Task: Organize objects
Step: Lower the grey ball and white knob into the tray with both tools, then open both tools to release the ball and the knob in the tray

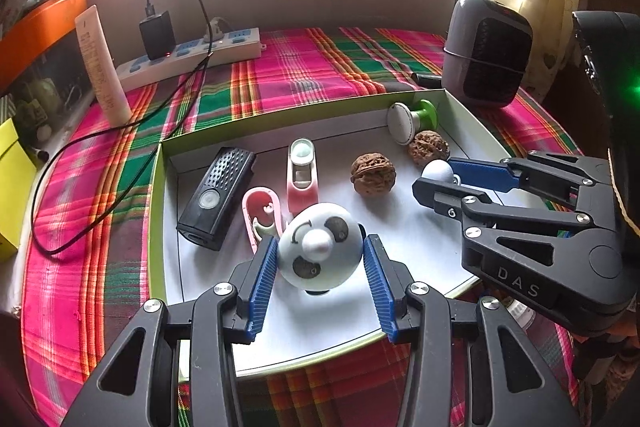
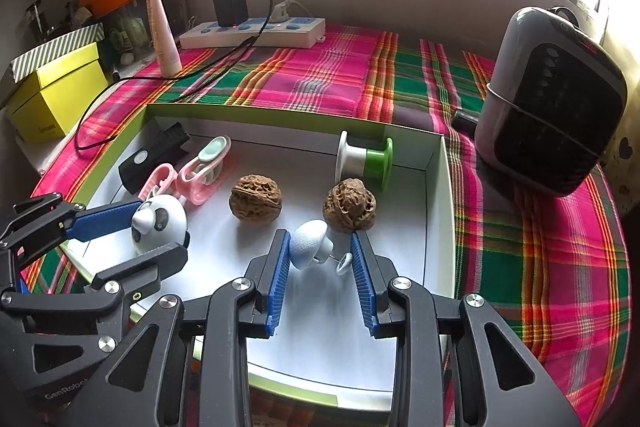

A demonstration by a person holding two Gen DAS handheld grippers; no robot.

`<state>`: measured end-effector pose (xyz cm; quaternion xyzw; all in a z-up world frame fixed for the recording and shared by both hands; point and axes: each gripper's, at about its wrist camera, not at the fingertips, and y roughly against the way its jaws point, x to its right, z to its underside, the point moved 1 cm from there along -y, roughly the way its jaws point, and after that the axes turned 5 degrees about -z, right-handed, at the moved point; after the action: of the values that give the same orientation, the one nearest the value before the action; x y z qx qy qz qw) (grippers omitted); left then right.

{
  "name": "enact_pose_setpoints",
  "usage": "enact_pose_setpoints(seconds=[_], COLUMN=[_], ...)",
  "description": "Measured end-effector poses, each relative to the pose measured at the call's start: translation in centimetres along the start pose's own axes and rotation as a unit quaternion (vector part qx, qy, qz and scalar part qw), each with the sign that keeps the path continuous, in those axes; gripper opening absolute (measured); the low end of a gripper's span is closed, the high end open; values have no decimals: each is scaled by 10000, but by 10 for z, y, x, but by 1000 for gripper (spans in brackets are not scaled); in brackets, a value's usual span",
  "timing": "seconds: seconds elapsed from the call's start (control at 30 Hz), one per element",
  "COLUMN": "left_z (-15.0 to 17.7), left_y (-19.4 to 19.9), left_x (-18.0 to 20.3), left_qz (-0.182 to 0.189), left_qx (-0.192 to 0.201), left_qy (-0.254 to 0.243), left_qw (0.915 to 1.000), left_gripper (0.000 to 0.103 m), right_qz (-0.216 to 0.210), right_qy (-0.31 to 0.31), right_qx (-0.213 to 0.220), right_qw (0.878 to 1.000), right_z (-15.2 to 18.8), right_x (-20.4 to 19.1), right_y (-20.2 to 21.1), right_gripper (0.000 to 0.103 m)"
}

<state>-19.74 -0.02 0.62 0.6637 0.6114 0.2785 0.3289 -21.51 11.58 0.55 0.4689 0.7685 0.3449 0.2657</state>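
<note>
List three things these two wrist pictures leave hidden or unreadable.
1. Left wrist view: the panda ball's underside, hidden by its own body.
2. Both views: print on the white tube, too small.
3. Right wrist view: the black torch's front end, behind the pink clips.

Right hand-held gripper [image 2: 320, 259] clamps small white mushroom-shaped piece [image 2: 306, 243] over tray [image 2: 440, 211].

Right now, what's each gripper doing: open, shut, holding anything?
Left gripper: shut on the panda ball.
Right gripper: shut on the small white mushroom-shaped piece.
</note>
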Motion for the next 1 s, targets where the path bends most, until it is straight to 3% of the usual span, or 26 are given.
enact_pose_setpoints(seconds=[1.0], left_z=[1], left_y=[-2], left_x=[-2], left_qz=[-81], left_qx=[-67], left_qy=[86], left_qw=[9999], left_gripper=[43], right_qz=[11], right_qy=[-99], right_qx=[-13], right_qw=[9999], right_z=[3], right_x=[6], right_y=[-2], right_gripper=[32])
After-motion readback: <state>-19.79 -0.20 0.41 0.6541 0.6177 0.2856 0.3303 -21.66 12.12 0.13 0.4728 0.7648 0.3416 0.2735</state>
